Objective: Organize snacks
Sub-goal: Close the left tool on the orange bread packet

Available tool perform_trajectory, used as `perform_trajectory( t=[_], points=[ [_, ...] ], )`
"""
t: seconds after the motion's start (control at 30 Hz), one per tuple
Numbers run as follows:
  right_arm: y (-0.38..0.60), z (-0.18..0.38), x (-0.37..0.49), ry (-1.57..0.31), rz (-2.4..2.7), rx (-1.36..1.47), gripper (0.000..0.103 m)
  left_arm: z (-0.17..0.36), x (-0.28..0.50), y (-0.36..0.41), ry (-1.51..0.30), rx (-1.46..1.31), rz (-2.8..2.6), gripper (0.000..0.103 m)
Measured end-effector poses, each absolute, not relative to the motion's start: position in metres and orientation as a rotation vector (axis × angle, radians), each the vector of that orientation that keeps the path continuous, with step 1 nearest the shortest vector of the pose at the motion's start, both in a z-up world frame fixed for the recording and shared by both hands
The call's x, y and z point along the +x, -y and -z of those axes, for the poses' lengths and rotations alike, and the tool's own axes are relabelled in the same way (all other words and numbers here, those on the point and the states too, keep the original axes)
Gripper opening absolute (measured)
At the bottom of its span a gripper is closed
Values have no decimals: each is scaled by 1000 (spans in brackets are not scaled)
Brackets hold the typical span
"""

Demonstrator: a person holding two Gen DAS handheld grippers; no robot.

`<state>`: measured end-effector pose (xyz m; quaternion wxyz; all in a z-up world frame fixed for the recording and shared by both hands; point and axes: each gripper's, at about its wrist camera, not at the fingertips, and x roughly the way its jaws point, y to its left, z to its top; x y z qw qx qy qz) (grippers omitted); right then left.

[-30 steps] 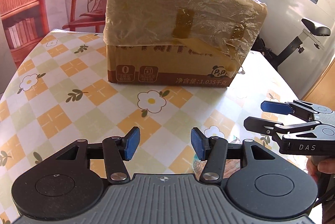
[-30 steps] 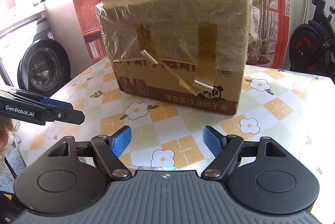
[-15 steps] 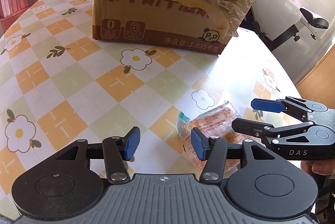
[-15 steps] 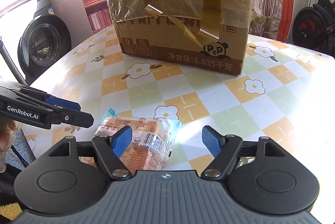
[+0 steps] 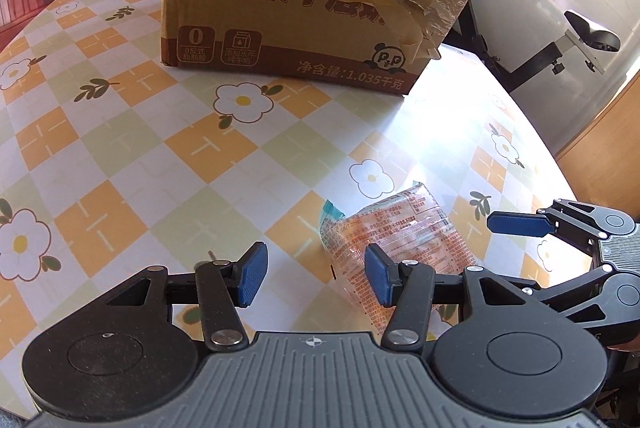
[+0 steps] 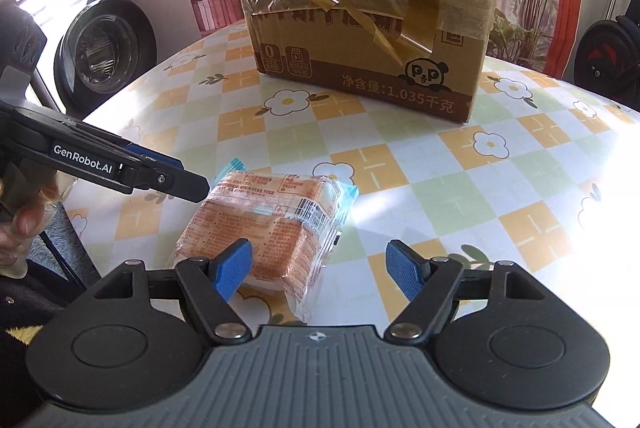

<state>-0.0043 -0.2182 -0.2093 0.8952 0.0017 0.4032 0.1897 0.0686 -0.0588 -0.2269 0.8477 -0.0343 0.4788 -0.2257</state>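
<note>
Now we hover both claws, left gripper (image 5: 314, 278) and right gripper (image 6: 318, 270), released, near the snack packet (image 6: 272, 228).

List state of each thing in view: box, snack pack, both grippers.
cardboard box: upright on table, closed, wrapped in plastic film, tape peeling at front
snack pack: sealed, lying flat on the table, not gripped
left gripper: open, empty, beside the pack
right gripper: open, empty, above the pack's near end

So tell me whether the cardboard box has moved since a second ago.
No. The cardboard box sits by the same flower on the tablecloth; only the cameras tilted down.
</note>
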Motion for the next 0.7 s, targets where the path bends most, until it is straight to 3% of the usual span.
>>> perform_trajectory(
  t=[0.7],
  points=[
    [185, 238, 24, -888, -518, -145, 75, 255, 94, 67, -1127, -293, 620, 58]
  ],
)
